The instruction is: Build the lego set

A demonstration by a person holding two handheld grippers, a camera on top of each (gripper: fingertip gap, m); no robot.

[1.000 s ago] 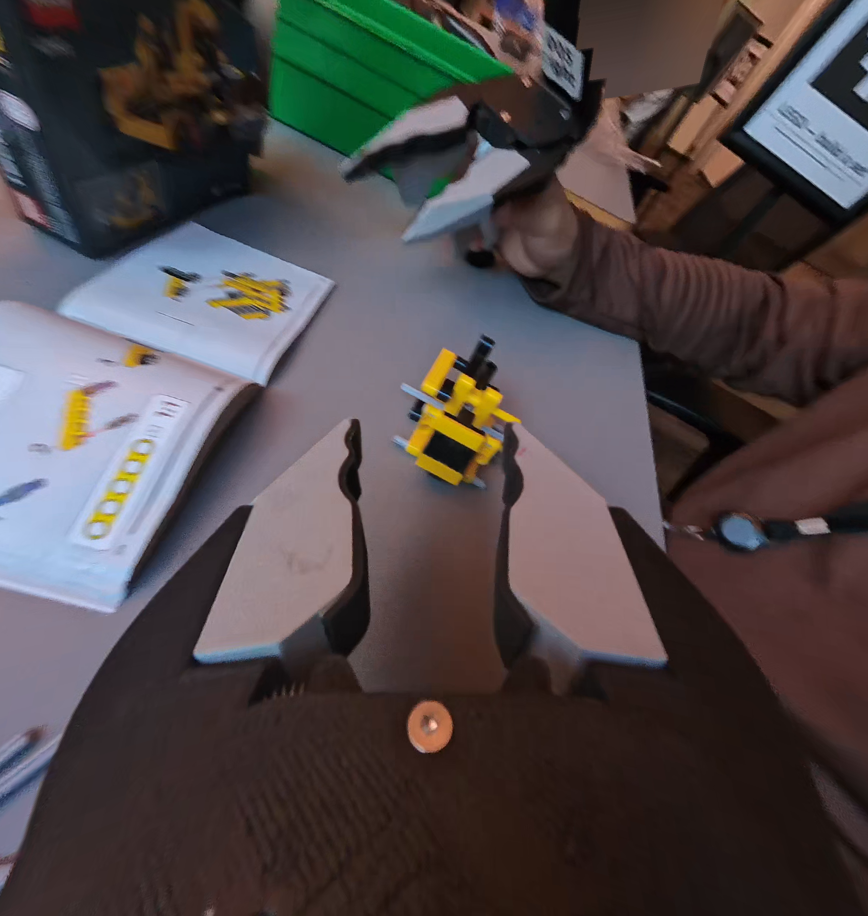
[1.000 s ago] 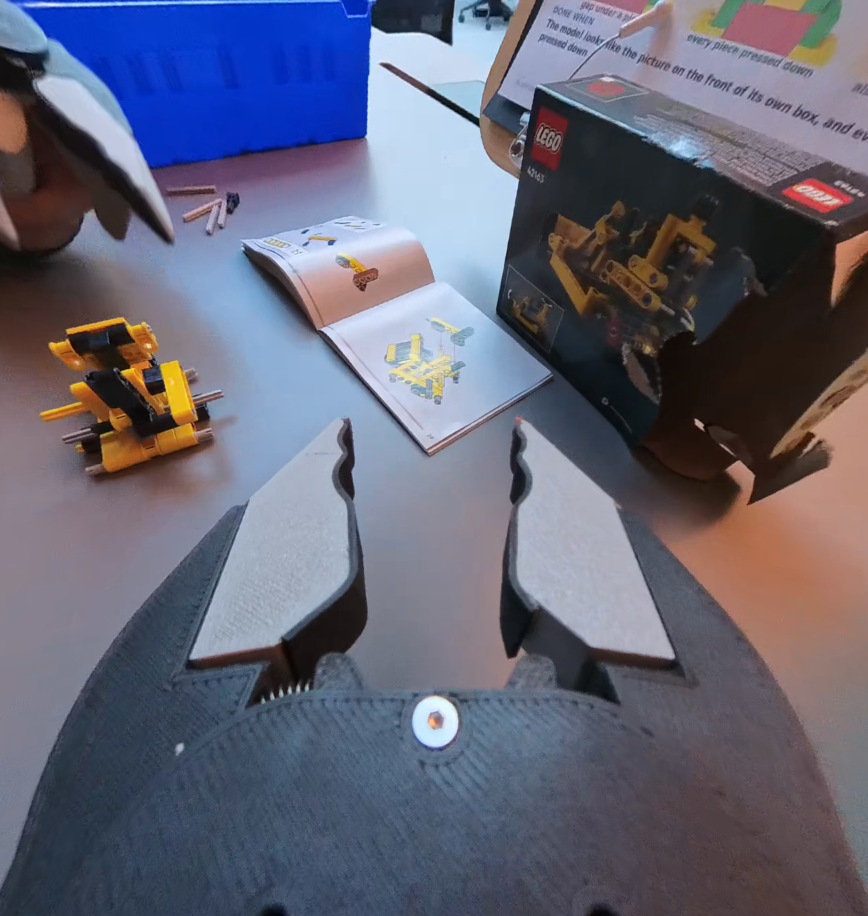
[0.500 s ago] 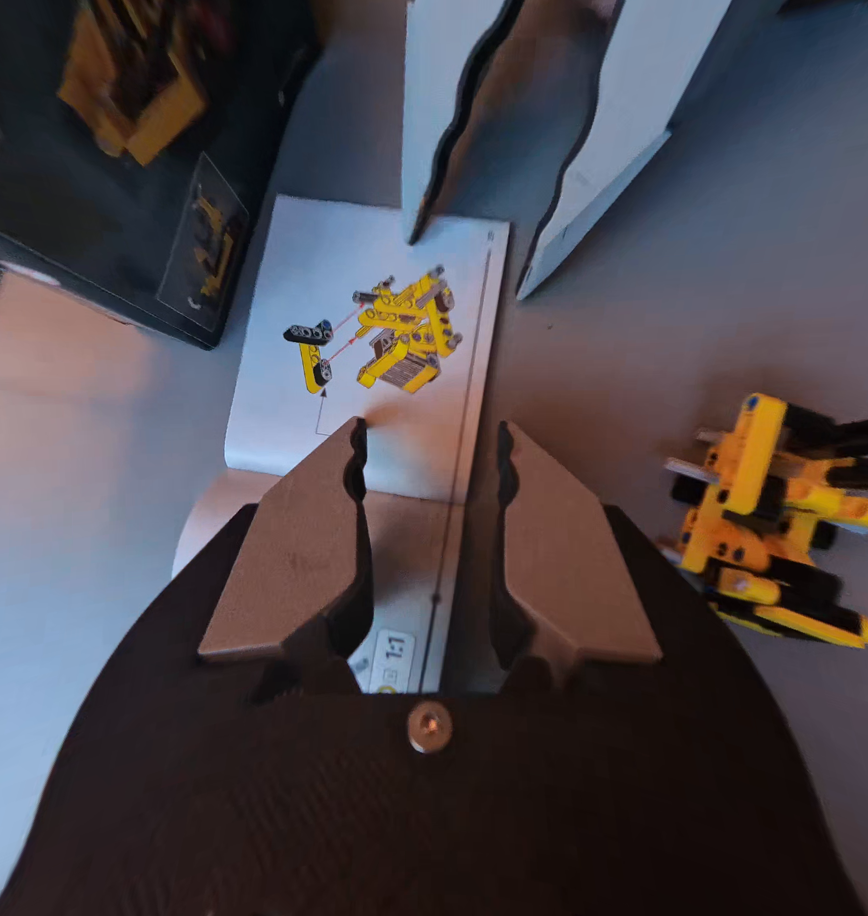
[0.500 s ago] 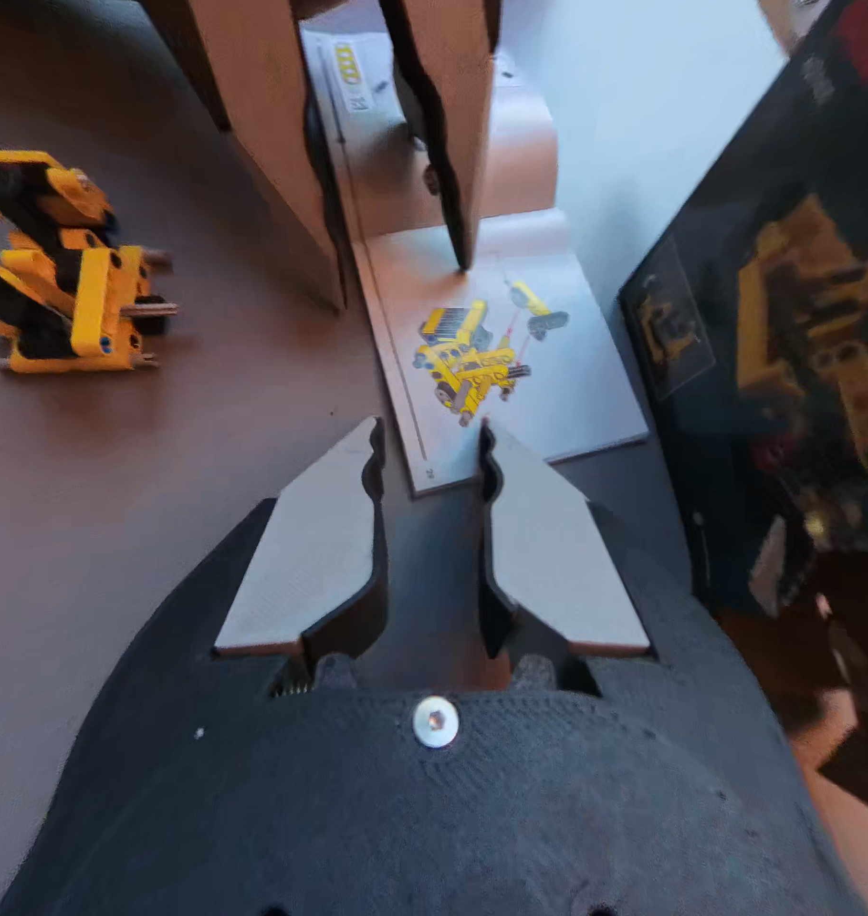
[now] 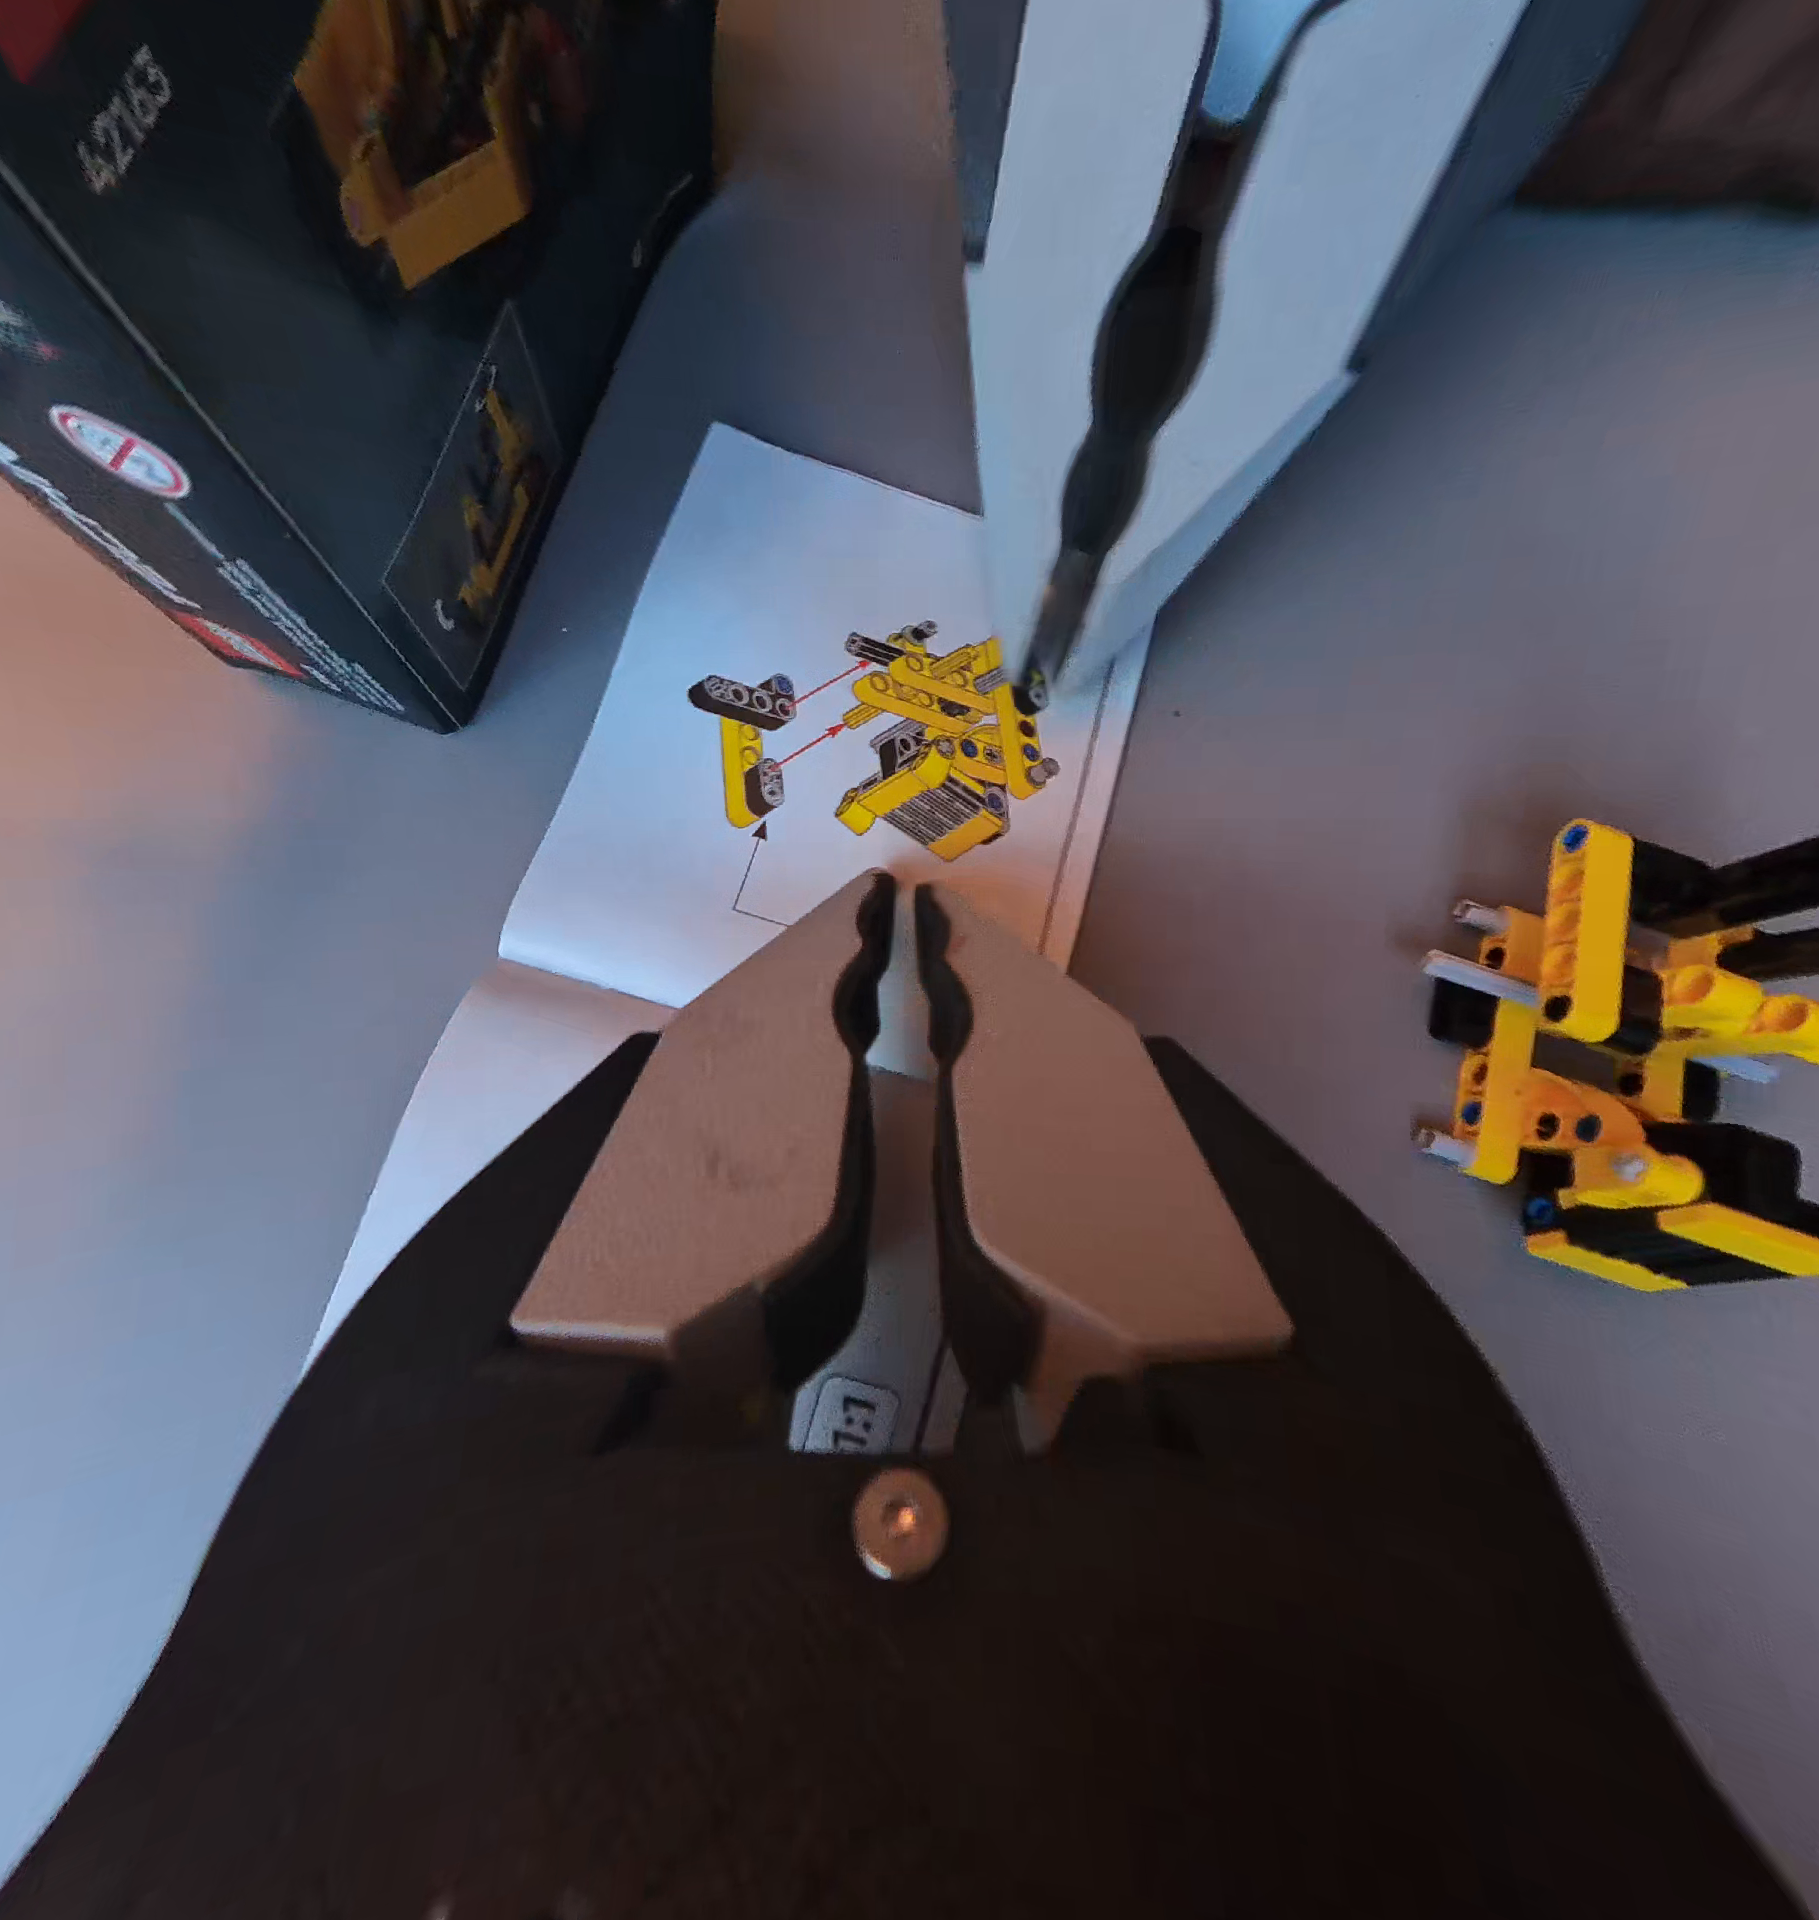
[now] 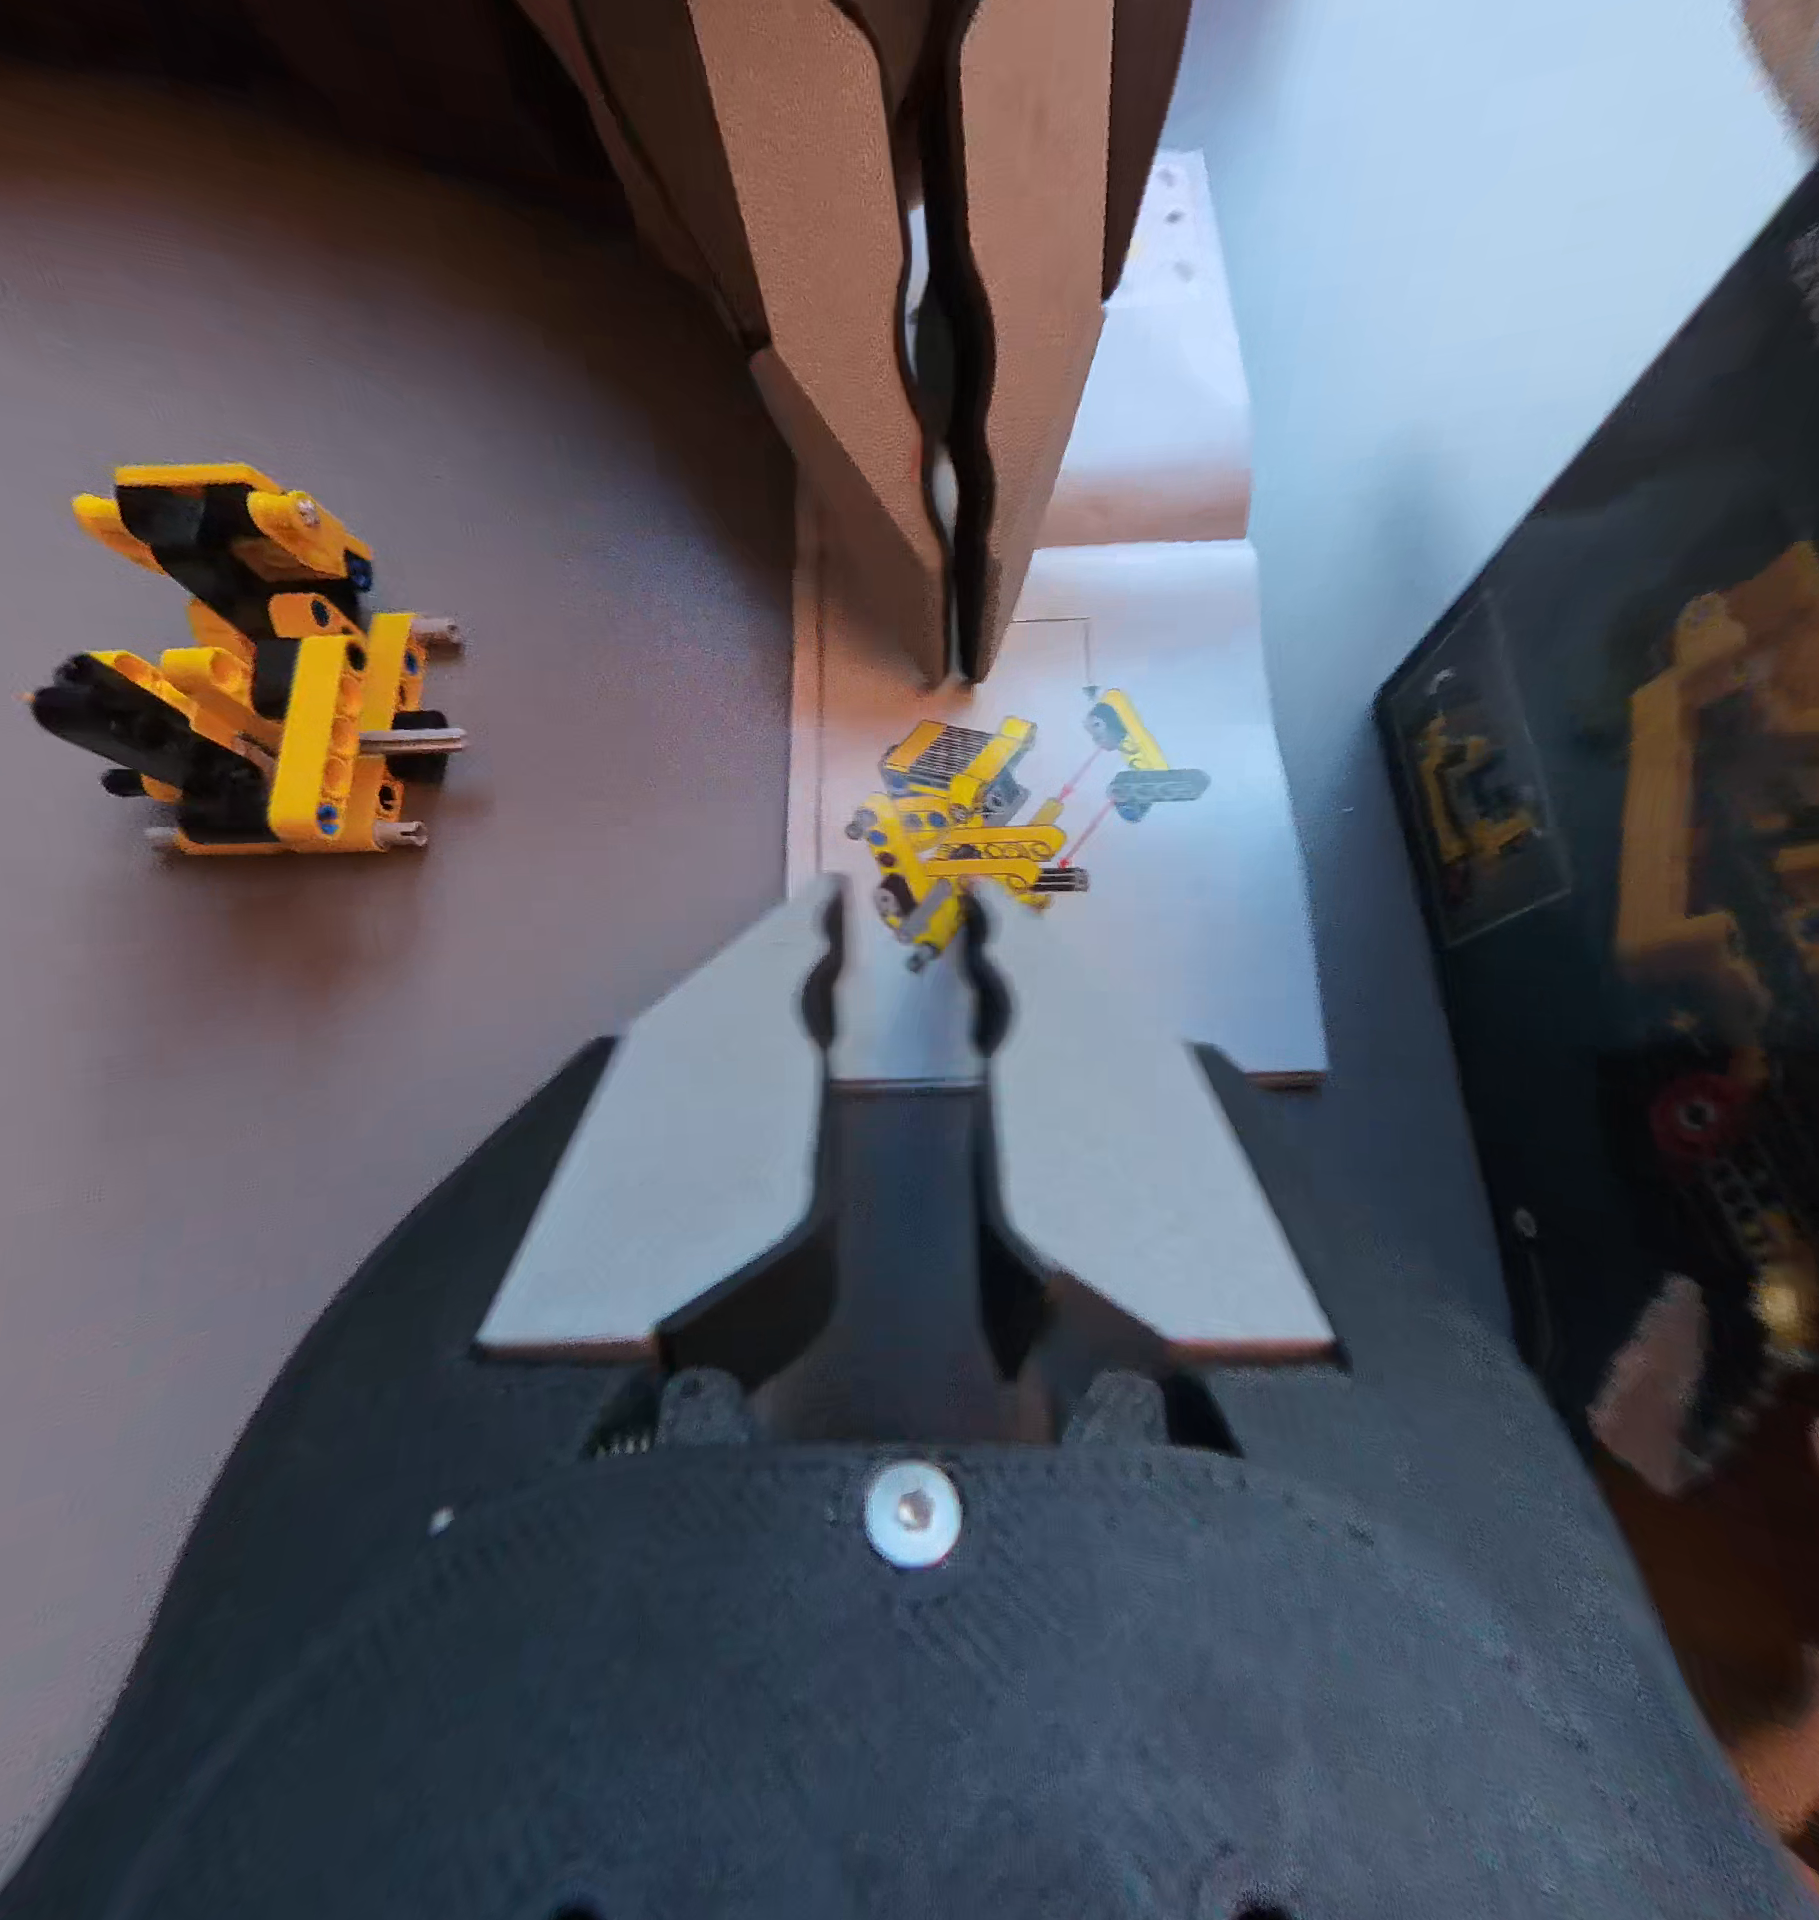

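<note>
While both hover over the booklet (image 5: pixel 780 582), left gripper (image 5: pixel 897 896) now pinched together, right gripper (image 6: pixel 900 914) narrowed, still apart.

The left gripper (image 5: pixel 897 899) is showing a dark, ribbed printed body flaring like a wide wedge, with a silver screw (image 5: pixel 900 1524) at its centre. Its pale flat fingers (image 5: pixel 718 1143) are carrying wavy black inner edges. The right gripper (image 6: pixel 905 914) is looking alike, with grey fingers (image 6: pixel 676 1164) and its own screw (image 6: pixel 912 1512).
</note>
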